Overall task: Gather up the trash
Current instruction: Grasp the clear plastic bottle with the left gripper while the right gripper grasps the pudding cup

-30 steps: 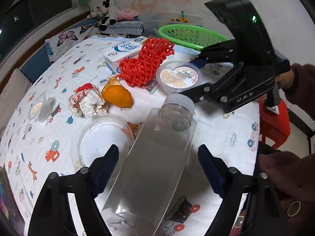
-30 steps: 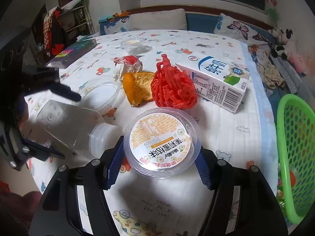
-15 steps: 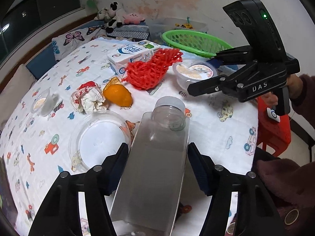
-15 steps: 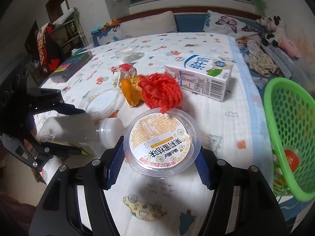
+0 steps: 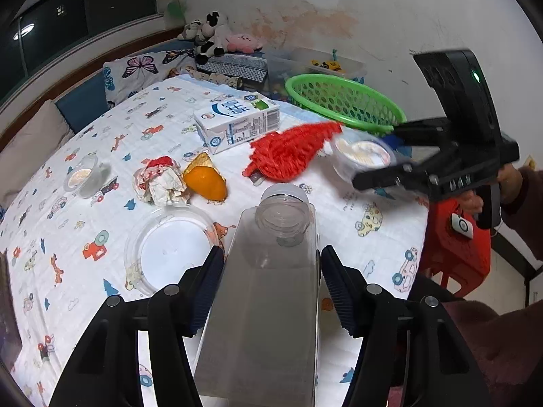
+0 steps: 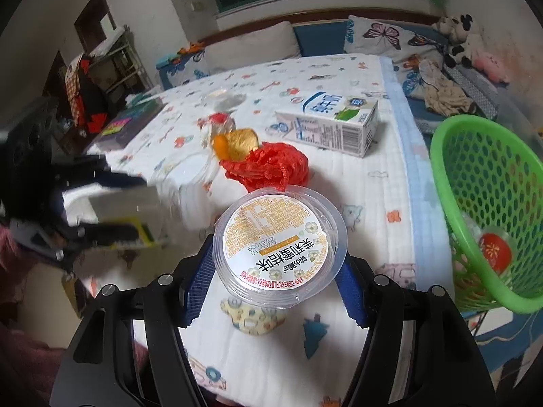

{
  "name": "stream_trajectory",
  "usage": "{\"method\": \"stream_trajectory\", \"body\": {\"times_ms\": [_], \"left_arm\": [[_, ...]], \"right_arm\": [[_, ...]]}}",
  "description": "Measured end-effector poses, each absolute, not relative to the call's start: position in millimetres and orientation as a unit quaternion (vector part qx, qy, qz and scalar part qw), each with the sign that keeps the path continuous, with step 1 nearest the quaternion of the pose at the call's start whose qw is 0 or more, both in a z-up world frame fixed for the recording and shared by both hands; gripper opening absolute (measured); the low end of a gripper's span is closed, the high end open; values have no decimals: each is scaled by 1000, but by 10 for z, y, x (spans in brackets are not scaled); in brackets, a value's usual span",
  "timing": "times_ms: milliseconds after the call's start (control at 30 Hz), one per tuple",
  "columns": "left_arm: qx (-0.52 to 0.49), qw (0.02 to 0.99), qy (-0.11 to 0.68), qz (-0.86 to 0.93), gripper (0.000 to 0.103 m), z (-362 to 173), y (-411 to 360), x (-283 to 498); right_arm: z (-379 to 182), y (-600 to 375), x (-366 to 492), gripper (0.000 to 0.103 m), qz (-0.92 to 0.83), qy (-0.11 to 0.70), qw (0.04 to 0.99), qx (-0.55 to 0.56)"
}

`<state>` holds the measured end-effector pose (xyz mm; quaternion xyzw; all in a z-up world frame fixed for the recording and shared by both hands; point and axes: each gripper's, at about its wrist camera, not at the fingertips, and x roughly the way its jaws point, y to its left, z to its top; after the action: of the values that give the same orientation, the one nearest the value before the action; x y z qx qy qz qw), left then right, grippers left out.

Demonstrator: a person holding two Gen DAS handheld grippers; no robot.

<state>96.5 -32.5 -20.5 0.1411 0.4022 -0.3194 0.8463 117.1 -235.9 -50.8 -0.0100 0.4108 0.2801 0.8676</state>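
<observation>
Closed in since the earlier frame: left gripper point(image 5: 271, 291), jaws just drawn together onto the clear plastic bottle point(image 5: 268, 305), now clamped and lifted off the printed tablecloth point(image 5: 68, 237). Right gripper point(image 6: 276, 268) clenched on the sealed pudding cup point(image 6: 280, 240), carried nearer the green basket point(image 6: 437, 156) at far right. Judged barely begun: one red-labelled item point(image 6: 495, 252) in the basket; milk carton point(image 5: 237, 125), red mesh net point(image 5: 288, 152), orange peel point(image 5: 205, 179), crumpled wrapper point(image 5: 159, 181), clear lid point(image 5: 169, 251) and small far-left cup point(image 5: 83, 176) left on the cloth. Basket contents seen only from the right wrist; far-left cup clear only from the left.
</observation>
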Motion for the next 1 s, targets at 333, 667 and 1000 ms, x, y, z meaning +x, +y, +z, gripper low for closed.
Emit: {"method": "stream_trajectory", "body": {"times_ms": [333, 667, 1000], "left_arm": [[124, 854, 394, -317, 57, -79, -337, 1028], [114, 858, 385, -320, 57, 22, -380, 1062], [122, 850, 380, -344, 57, 39, -617, 1082]], "right_arm": [[-664, -2305, 967, 65, 294, 446, 844, -49], [-739, -2358, 770, 65, 301, 469, 827, -76], [-728, -2373, 716, 65, 298, 469, 827, -85]]}}
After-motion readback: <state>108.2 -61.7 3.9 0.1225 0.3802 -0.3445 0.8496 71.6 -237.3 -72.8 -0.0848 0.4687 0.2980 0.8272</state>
